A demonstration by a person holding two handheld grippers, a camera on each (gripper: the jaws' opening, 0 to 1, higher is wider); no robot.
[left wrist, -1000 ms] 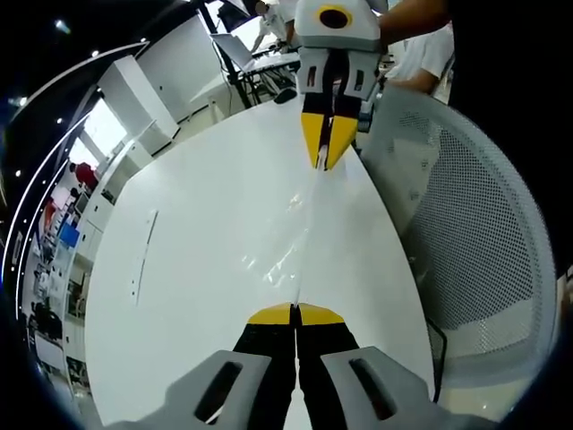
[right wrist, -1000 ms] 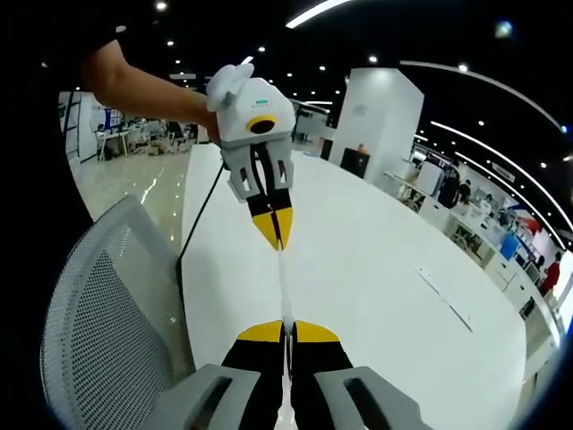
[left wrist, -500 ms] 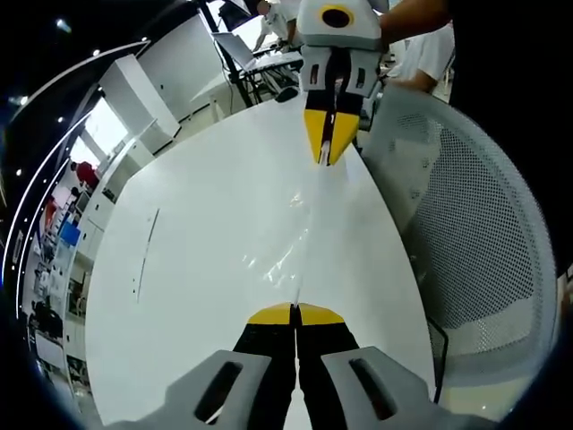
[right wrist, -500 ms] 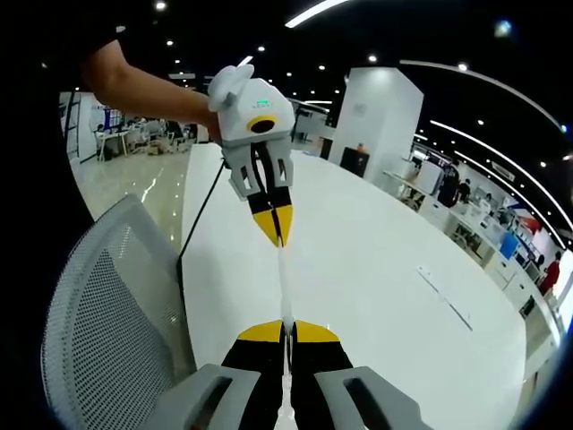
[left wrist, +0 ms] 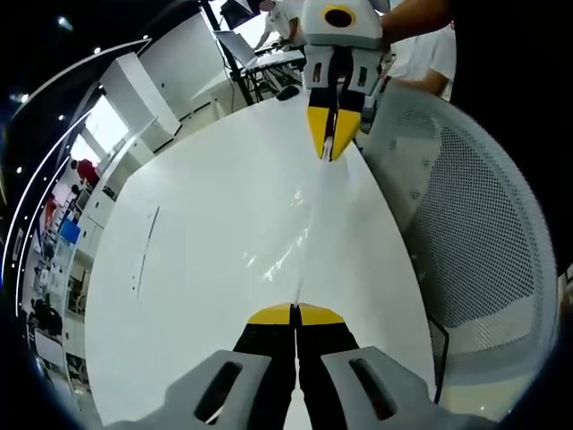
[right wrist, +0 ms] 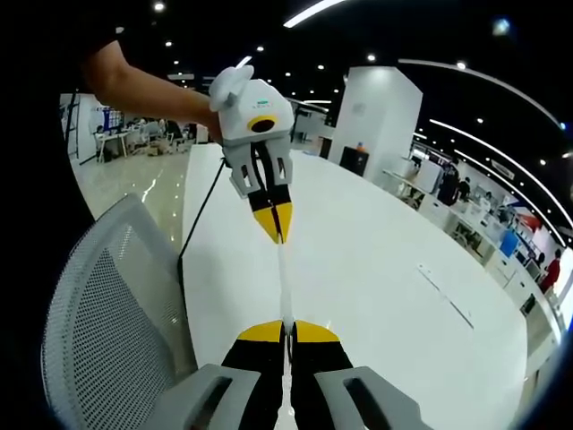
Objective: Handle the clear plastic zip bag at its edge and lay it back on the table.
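- Surface: a long white desk (left wrist: 206,269) with a glossy top, narrowing toward its far end in the left gripper view; a thin pale strip (left wrist: 145,253) lay flat on it toward the left.
- Room: an open office with dark ceiling and spot lights, white pillars, and distant workstations; a grey mesh chair (left wrist: 466,242) stood just beside the desk's right edge in the left gripper view and at lower left (right wrist: 98,313) in the right gripper view.
- Clear plastic zip bag (left wrist: 295,242): stretched taut between the two tools above the desk, its long axis running from one tool's tips straight to the other's; seen nearly edge-on as a narrow pale band (right wrist: 285,287) in the right gripper view.
- Left hand-held gripper (left wrist: 295,309): yellow-tipped jaws pressed together on the bag's near edge; also seen from the front (right wrist: 275,235) in the right gripper view, carried by a person's bare forearm (right wrist: 143,90).
- Right hand-held gripper (right wrist: 287,324): jaws closed on the bag's opposite edge; seen far off (left wrist: 329,152) in the left gripper view.
- View difference: the left gripper view showed the film's creases and glare; the right gripper view showed a black cable (right wrist: 199,224) trailing along the desk's left edge.
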